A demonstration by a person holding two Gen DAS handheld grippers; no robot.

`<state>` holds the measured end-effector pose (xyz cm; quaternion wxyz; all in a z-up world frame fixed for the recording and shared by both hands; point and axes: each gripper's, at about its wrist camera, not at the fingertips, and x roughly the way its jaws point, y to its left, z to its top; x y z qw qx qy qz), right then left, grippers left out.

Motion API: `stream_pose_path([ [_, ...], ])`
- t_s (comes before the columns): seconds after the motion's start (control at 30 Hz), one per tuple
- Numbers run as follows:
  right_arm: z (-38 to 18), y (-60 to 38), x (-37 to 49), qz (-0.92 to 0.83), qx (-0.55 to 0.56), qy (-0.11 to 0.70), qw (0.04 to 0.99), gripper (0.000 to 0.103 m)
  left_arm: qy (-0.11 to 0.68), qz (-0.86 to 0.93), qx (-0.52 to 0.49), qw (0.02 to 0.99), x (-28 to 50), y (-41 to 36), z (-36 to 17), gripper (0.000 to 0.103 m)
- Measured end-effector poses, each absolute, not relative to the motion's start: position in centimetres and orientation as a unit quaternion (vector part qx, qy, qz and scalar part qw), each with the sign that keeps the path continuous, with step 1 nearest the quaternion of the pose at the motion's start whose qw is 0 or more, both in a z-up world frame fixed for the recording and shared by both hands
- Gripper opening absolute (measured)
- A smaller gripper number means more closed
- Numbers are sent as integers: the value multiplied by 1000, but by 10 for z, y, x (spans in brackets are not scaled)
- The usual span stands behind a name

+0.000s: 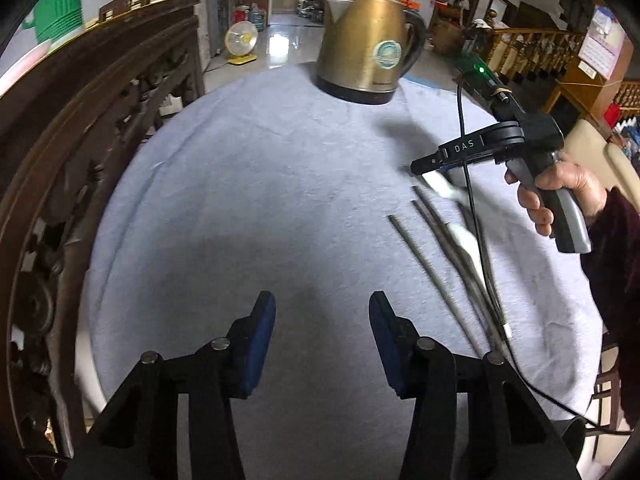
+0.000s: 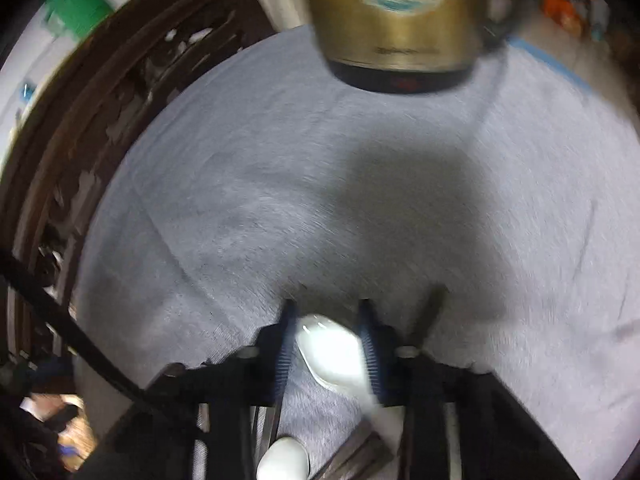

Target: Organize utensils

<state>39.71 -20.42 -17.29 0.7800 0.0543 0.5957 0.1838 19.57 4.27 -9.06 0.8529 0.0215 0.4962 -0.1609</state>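
Round tabletop (image 1: 248,184) covered by a pale grey-blue cloth (image 1: 224,240), creased along the left. At the far edge, a brass-coloured kettle (image 1: 368,40) upright on its dark base. Right of centre, dark chopsticks (image 1: 436,272) lying side by side on the cloth, with a white spoon (image 1: 460,238) among them, touching.

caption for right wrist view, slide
Right gripper closes around white spoon over grey cloth, kettle ahead.
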Motion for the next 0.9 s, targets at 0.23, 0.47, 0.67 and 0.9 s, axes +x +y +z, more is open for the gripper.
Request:
stream_pose_path([
  [0.23,-166,-240,373,206,150,598,760,37,502,-179,12,846,199,19,-83,50],
  [0.47,-166,-226,372,212,124,599,762,75,521,-181,6,834,199,6,-84,50],
  [0.67,-174,-210,361,203,62,611,763,29,517,-170,19,839,193,9,-76,50],
  [0.9,-167,-224,337,183,78,608,768,7,514,-188,43,836,190,-8,-71,50],
])
